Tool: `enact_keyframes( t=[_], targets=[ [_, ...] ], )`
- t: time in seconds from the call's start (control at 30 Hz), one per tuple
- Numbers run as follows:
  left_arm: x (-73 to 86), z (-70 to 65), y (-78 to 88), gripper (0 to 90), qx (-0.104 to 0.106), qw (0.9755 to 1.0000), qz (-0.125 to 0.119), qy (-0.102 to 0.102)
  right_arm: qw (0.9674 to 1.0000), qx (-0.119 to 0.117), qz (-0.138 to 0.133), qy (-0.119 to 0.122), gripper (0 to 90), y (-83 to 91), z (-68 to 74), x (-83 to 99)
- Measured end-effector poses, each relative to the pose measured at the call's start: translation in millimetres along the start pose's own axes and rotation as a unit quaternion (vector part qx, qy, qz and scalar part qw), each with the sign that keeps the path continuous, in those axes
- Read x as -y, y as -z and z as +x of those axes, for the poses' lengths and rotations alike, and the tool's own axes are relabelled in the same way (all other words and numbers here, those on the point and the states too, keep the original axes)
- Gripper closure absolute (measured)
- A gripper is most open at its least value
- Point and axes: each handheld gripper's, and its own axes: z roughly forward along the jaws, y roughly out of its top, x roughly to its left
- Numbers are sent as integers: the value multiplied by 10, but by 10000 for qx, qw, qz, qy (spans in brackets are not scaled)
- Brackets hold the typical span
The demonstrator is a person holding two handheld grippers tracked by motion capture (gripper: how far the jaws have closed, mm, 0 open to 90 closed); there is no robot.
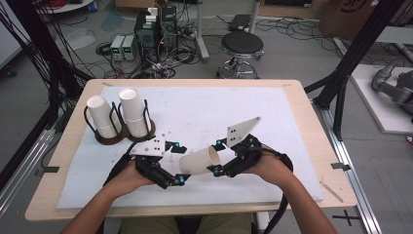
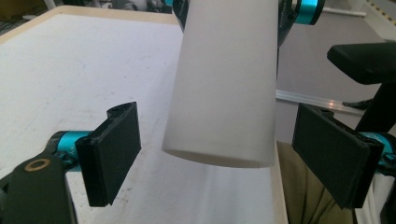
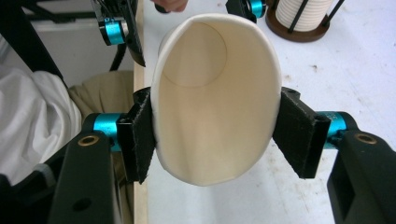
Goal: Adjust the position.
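Observation:
A white paper cup [image 1: 198, 160] lies on its side above the white mat, its mouth toward the right hand. My right gripper [image 1: 216, 157] is shut on it near the rim. In the right gripper view both pads [image 3: 140, 140] press the cup [image 3: 215, 107] into an oval. My left gripper [image 1: 179, 163] is open around the cup's base end. In the left gripper view its pads [image 2: 112, 154] stand apart from the cup [image 2: 224, 79] on both sides without touching.
A brown wire holder [image 1: 124, 136] at the mat's left back carries two tilted stacks of paper cups [image 1: 134, 112]. The white mat [image 1: 204, 107] covers most of the wooden table [image 1: 311, 126]. A stool [image 1: 242, 46], computers and cables lie beyond the far edge.

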Motion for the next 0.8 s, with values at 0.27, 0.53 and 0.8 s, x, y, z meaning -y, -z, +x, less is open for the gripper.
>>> enact_keyframes(
  t=[0.27,0.53,0.8],
  targets=[
    [-42,3,-63,160,12,9995,297,-95,9987,37,507,106,366,-47,-1,-114],
    [-70,-13,-160,161,38,9984,526,-180,9958,48,883,221,361,-86,0,-243],
    [-72,-12,-227,171,42,9971,721,-234,9922,5,1204,338,358,-136,12,-340]
  ],
)
